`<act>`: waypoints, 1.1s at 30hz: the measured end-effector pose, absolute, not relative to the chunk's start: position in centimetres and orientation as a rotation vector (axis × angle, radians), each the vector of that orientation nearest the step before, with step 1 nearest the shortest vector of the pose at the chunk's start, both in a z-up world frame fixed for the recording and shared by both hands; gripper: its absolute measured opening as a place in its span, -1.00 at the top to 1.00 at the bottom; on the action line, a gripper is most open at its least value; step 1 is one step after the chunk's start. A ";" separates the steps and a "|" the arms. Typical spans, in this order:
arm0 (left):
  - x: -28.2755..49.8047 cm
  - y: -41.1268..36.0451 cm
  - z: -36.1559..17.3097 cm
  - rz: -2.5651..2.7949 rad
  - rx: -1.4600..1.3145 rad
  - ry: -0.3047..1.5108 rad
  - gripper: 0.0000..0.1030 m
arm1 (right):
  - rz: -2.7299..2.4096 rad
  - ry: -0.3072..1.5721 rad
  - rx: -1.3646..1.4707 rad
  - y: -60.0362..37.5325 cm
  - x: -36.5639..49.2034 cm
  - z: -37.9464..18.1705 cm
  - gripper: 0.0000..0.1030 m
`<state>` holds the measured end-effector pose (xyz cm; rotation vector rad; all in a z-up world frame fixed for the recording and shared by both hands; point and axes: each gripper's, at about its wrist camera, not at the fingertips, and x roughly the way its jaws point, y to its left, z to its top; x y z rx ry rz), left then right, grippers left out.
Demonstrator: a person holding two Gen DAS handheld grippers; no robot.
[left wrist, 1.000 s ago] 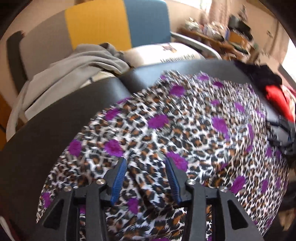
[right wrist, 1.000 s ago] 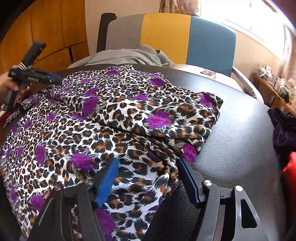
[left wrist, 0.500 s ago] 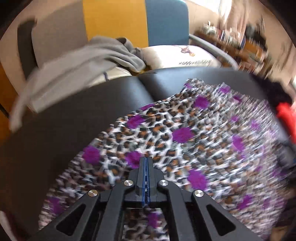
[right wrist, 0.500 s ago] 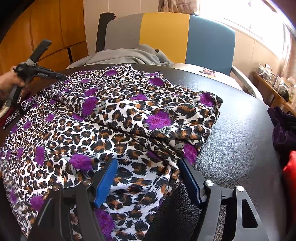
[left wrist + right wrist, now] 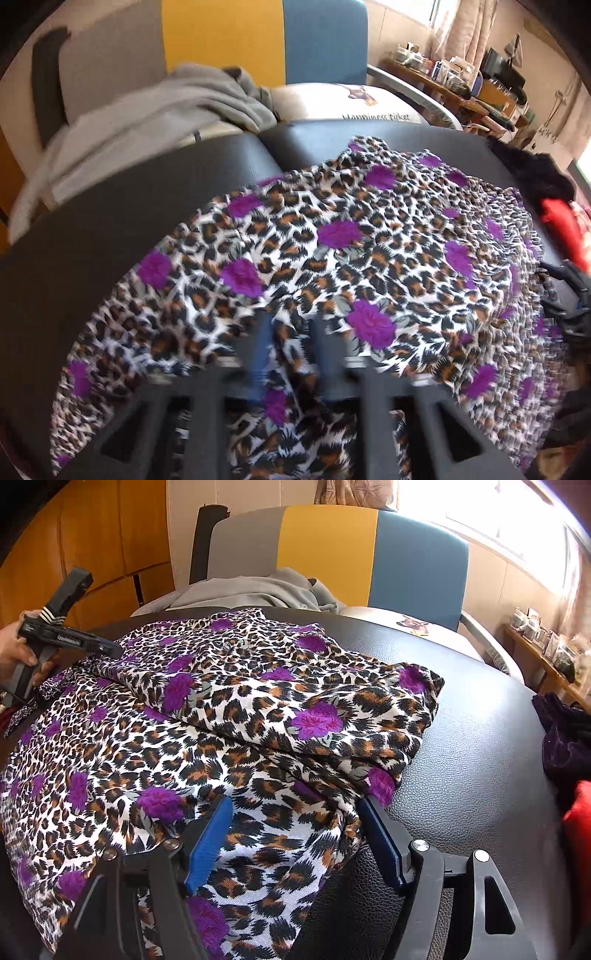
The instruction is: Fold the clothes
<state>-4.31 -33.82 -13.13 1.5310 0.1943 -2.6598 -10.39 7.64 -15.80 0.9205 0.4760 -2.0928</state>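
A leopard-print garment with purple flowers (image 5: 258, 709) lies spread on the black padded table (image 5: 480, 738), its upper part folded over into a thicker layer. My right gripper (image 5: 293, 805) stands open at the near edge, its blue pads straddling the cloth without pressing it. My left gripper (image 5: 291, 321) is blurred and hovers low over the garment (image 5: 369, 258). Its jaws are opening, and cloth shows in the gap. The right wrist view shows a hand holding the left gripper (image 5: 110, 650) at the garment's far left side.
A grey garment (image 5: 251, 590) lies on the grey, yellow and blue chair (image 5: 325, 546) behind the table. A dark purple cloth (image 5: 565, 731) and a red one (image 5: 580, 812) sit at the table's right edge. A cluttered shelf (image 5: 546, 642) runs along the right wall.
The left gripper's jaws closed fully half a second ago and now stand apart again. Its view has shifted slightly over the garment. The right gripper has kept still.
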 end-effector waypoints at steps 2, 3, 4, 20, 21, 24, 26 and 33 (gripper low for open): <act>-4.5 -33.2 -12.7 -2.663 1.489 0.134 0.94 | -2.093 0.477 0.921 7.6 -10.4 -15.8 -0.40; -4.7 -33.2 -12.4 -2.664 1.472 0.139 0.94 | -2.093 0.477 0.922 7.6 -10.4 -15.8 -0.41; -4.9 -33.3 -12.1 -2.663 1.455 0.144 0.94 | -2.093 0.477 0.923 7.6 -10.3 -15.8 -0.41; -2.2 -38.2 -12.4 -2.605 1.332 0.813 0.48 | -2.094 0.466 0.933 7.4 -9.7 -15.9 -0.41; -1.4 -38.3 -12.3 -2.612 1.311 0.853 0.46 | -2.095 0.467 0.933 7.4 -9.7 -15.9 -0.41; 0.2 -37.9 -12.1 -2.643 1.269 0.939 0.43 | -2.096 0.468 0.938 7.3 -9.6 -15.8 -0.42; 0.8 -37.3 -12.1 -2.663 1.276 0.963 0.30 | -2.094 0.464 0.959 7.2 -9.8 -15.6 -0.43; 0.0 -34.0 -12.2 -2.734 1.352 0.678 0.57 | -2.085 0.321 0.994 5.6 -11.5 -10.9 -0.50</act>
